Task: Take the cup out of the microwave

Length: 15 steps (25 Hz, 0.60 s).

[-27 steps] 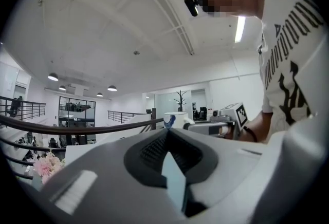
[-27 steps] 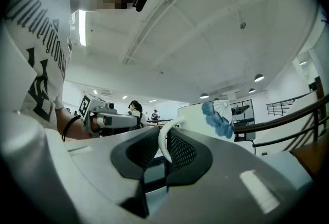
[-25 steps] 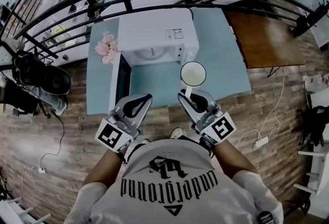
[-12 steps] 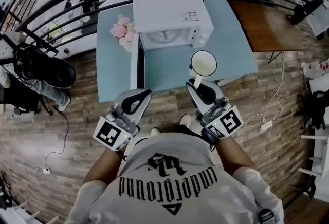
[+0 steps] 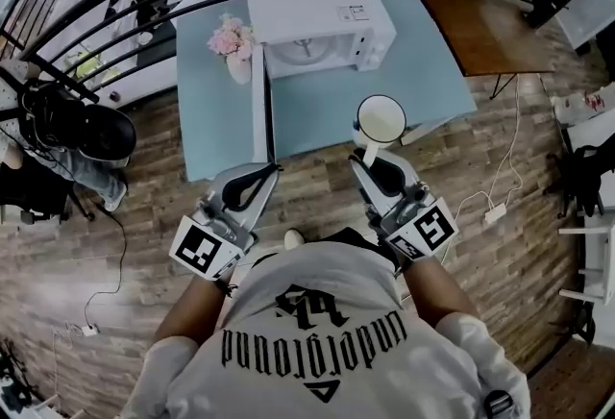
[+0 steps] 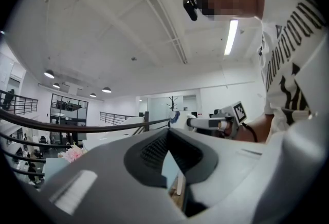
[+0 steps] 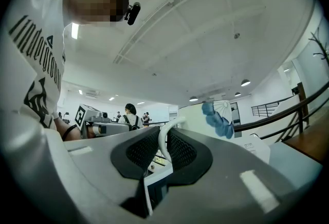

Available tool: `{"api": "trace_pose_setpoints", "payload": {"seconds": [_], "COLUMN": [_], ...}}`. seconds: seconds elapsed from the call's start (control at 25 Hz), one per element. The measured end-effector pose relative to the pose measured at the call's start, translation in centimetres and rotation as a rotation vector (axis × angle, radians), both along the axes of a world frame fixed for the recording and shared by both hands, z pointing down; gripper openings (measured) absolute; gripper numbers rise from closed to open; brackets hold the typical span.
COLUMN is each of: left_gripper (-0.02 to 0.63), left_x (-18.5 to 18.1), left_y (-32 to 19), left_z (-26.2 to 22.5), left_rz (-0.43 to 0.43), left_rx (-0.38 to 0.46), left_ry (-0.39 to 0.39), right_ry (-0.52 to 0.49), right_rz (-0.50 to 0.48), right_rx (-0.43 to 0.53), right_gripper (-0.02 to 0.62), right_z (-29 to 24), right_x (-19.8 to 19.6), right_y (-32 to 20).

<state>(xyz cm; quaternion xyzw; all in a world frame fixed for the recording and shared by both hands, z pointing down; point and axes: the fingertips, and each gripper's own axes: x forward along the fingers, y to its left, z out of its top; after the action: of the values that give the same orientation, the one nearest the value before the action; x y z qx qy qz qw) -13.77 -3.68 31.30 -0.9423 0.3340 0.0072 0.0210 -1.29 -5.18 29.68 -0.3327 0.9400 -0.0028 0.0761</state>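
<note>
Backing off, we have carried both grippers and the cup (image 5: 381,119) away from the microwave (image 5: 307,4) since a second ago. The counter (image 5: 317,124) now sits farther up the head view, and wood floor (image 5: 144,215) shows beside our arms. At the counter's far side stands the white microwave, its door (image 5: 258,110) swung wide open toward us and the turntable (image 5: 306,50) visible inside. We hold the left gripper (image 5: 272,170) about level over the floor, just short of the counter's front edge. Its fingers (image 6: 154,153) are closed tip to tip with nothing between them. The right gripper (image 5: 369,158) is alongside it, fingers (image 7: 139,153) clamped on the thin white handle (image 7: 161,148) of the cup. The cup hangs upright in the air, clear of the microwave, and overlaps the counter's front edge in the head view. Pink flowers (image 5: 231,37) stand just left of the microwave, near the door's hinge.
</note>
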Motion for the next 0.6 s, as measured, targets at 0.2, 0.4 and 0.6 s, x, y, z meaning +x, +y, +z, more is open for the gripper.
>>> {"api": "trace_pose_setpoints", "payload": {"seconds": [0.2, 0.4, 0.6], "left_gripper": [0.049, 0.049, 0.049], "left_x": [0.6, 2.9, 7.4], "left_y": [1.3, 2.8, 5.3], "left_z": [-0.5, -0.4, 0.3], "left_rz": [-0.009, -0.03, -0.037], "left_rx": [0.016, 0.032, 0.003], "left_ry": [0.005, 0.009, 0.002], "right_ry": [-0.021, -0.025, -0.025], "right_rz": [-0.017, -0.032, -0.039], "right_rx": [0.01, 0.02, 0.011], "right_gripper": [0.049, 0.049, 0.049], "right_z": [-0.9, -1.5, -1.5], "right_x": [1.1, 3.8, 8.1], "right_y": [1.7, 4.0, 6.9]}}
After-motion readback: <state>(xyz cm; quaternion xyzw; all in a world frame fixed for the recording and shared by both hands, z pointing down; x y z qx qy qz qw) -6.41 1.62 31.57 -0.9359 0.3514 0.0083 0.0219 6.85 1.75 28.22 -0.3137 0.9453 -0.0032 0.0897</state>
